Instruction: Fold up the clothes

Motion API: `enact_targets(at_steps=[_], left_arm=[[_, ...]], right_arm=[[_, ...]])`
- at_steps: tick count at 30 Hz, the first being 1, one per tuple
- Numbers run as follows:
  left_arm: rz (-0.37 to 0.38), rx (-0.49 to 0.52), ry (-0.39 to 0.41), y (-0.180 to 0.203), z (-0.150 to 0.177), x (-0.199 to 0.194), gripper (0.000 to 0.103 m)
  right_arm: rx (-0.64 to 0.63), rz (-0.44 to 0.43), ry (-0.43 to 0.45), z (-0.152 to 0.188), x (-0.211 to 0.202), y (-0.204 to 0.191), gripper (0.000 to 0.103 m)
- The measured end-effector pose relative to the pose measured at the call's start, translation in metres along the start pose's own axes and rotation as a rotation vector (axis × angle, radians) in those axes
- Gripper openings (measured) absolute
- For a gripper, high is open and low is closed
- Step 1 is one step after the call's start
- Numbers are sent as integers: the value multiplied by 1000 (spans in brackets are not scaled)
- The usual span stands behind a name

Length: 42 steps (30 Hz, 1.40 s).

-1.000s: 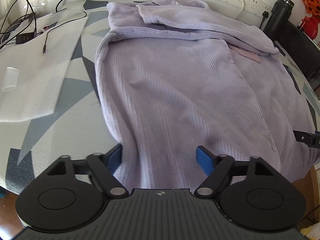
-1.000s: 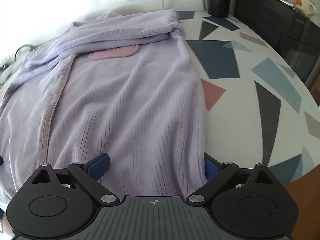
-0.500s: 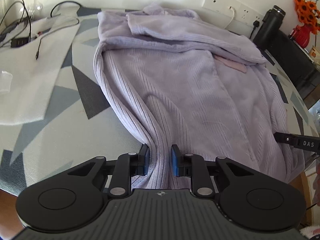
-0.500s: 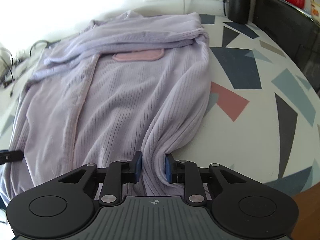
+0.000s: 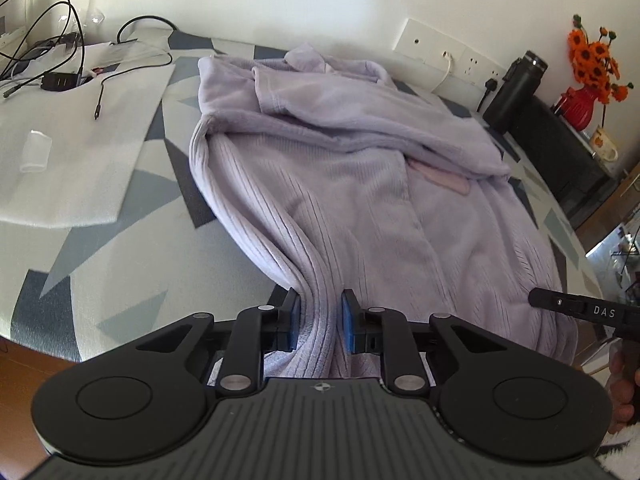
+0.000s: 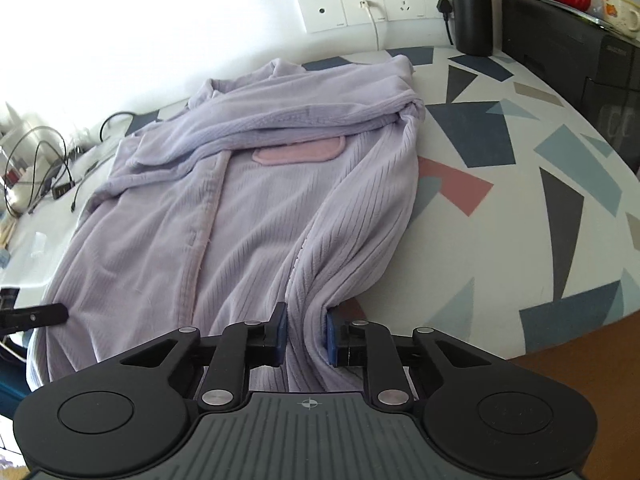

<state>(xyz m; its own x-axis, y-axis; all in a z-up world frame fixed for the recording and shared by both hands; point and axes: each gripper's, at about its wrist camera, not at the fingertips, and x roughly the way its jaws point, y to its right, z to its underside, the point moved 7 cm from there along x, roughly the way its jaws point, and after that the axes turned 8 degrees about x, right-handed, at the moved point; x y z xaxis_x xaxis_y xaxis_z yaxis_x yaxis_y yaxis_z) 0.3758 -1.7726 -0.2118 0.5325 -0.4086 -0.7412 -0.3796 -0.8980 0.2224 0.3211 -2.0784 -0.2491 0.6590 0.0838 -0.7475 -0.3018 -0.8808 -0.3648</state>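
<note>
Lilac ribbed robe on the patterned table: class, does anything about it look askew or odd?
Yes. The lilac ribbed robe lies unevenly: its near hem is bunched into ridges where the left gripper and right gripper pinch it, and its sleeves cross the chest.

two wrist fisheyes, both angled down over the near hem of the robe toward the wall.

left cam sits just behind left gripper (image 5: 319, 326), close to the cloth, looking across the robe (image 5: 360, 184) w/ table (image 5: 120, 248) on its left & right gripper's tip (image 5: 576, 309) at its right edge. right cam sits behind right gripper (image 6: 306, 334), same tilt, table to its right, left gripper's tip (image 6: 36, 314) at left edge. shared: robe, wall sockets (image 6: 360, 6), black flask (image 5: 516, 90).
</note>
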Motion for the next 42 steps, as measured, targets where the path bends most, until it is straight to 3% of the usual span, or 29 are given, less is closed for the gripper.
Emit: enact_targets(at_steps=[6, 15, 24, 27, 31, 38, 42], left_arm=[[30, -41, 108, -9, -41, -14, 20], [7, 5, 252, -18, -124, -20, 20], [-58, 11, 323, -25, -203, 16, 20], [-91, 15, 298, -30, -216, 39, 20], [-150, 34, 195, -38, -222, 95, 20], [-246, 83, 0, -48, -203, 183, 23], [-271, 80, -48, -48, -195, 206, 31]], right_arm=[[20, -11, 112, -37, -18, -11, 16], [67, -40, 279, -123, -37, -20, 15], [38, -47, 352, -206, -5, -27, 15], [29, -44, 348, -229, 20, -25, 15], [35, -24, 298, -246, 63, -17, 15], [-66, 78, 128, -240, 158, 0, 15], [-117, 124, 76, -231, 194, 0, 16]])
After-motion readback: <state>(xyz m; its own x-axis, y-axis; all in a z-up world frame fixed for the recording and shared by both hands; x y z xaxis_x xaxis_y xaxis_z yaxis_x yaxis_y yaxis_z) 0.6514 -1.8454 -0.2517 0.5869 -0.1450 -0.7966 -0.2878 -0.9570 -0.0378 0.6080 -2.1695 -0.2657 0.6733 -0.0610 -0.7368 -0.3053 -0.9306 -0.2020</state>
